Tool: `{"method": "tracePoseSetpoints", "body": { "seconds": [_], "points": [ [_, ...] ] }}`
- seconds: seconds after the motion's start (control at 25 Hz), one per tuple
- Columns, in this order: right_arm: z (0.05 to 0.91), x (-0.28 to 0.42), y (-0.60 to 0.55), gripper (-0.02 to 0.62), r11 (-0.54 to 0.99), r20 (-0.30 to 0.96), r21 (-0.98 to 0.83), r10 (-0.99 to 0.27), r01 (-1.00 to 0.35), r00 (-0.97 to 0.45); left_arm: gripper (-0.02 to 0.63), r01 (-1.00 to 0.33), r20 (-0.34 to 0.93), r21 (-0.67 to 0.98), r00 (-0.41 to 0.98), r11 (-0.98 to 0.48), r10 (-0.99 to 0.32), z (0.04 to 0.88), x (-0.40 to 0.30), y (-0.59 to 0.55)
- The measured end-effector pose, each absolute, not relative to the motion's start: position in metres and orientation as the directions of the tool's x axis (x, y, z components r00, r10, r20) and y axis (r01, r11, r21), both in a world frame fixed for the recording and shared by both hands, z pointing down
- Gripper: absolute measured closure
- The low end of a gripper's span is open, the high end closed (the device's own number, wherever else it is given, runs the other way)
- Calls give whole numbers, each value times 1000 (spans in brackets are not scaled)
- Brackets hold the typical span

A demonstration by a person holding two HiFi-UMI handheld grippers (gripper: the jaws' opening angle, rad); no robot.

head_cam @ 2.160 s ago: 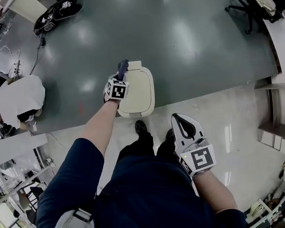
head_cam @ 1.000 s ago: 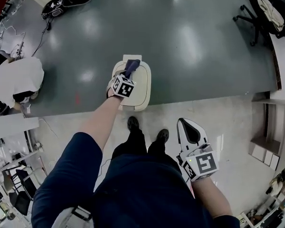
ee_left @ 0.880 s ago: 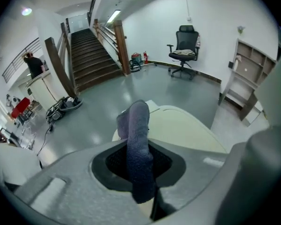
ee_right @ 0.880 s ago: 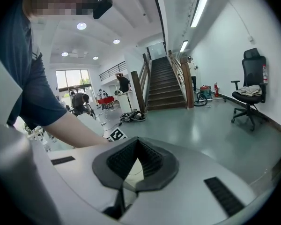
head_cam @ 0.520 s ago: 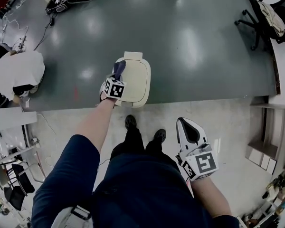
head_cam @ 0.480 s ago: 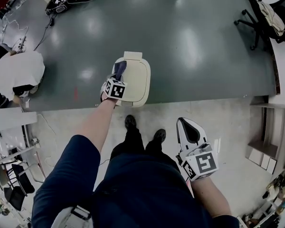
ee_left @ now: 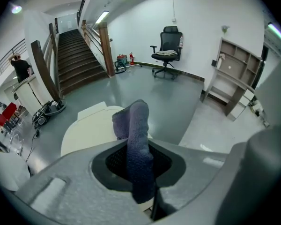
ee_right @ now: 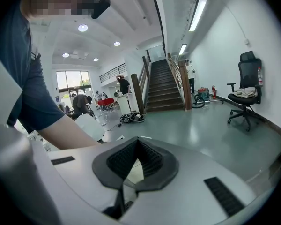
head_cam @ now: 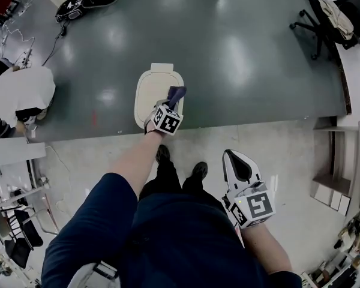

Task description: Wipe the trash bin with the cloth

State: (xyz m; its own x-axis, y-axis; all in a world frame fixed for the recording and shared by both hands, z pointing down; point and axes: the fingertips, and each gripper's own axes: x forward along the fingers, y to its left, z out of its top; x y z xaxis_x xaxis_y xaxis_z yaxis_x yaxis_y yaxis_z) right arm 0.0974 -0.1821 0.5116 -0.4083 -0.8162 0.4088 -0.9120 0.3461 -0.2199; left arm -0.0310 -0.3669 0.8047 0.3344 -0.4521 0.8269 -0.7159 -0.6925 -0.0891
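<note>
A cream trash bin (head_cam: 151, 92) with a closed lid stands on the grey-green floor just ahead of my feet. My left gripper (head_cam: 172, 105) hovers over the bin's near right edge, shut on a dark blue cloth (head_cam: 176, 93) that sticks up past the jaws. In the left gripper view the cloth (ee_left: 134, 123) stands pinched in the left gripper (ee_left: 139, 143), and the bin lid (ee_left: 89, 128) lies beyond it, to the left. My right gripper (head_cam: 234, 156) hangs by my right hip, away from the bin. In its own view the right gripper (ee_right: 137, 140) is shut and holds nothing.
My shoes (head_cam: 162, 154) stand on the pale floor strip near the bin. A black office chair (head_cam: 321, 9) is at the far right, a dark floor machine (head_cam: 84, 2) at the far left, and a white covered object (head_cam: 24, 93) at the left. Wooden shelves (head_cam: 347, 167) line the right side.
My left gripper has carried the cloth from the lid's left side across to the bin's near right edge. The right gripper has stayed put.
</note>
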Motion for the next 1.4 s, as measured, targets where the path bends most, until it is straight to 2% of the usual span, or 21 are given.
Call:
{"method": "tracePoseSetpoints", "body": {
  "seconds": [0.16, 0.32, 0.88, 1.16, 1.4],
  "points": [
    [509, 97, -174, 591, 355, 410, -213, -813, -910, -413, 555, -662, 832, -88, 362, -745, -421, 806, -16, -343],
    [503, 92, -174, 591, 370, 409, -207, -808, -906, -424, 555, -678, 832, -87, 354, -730, -428, 805, -34, -333],
    [486, 43, -188, 591, 500, 381, -194, -755, -844, -534, 555, -864, 865, -99, 171, -494, -472, 813, -180, -304],
    [474, 44, -178, 591, 517, 368, -177, -754, -837, -544, 555, -844, 879, -77, 193, -531, -435, 817, -158, -265],
    [474, 71, -162, 591, 500, 370, -171, -766, -849, -526, 555, -730, 885, -80, 262, -679, -385, 818, -94, -238]
  ]
}}
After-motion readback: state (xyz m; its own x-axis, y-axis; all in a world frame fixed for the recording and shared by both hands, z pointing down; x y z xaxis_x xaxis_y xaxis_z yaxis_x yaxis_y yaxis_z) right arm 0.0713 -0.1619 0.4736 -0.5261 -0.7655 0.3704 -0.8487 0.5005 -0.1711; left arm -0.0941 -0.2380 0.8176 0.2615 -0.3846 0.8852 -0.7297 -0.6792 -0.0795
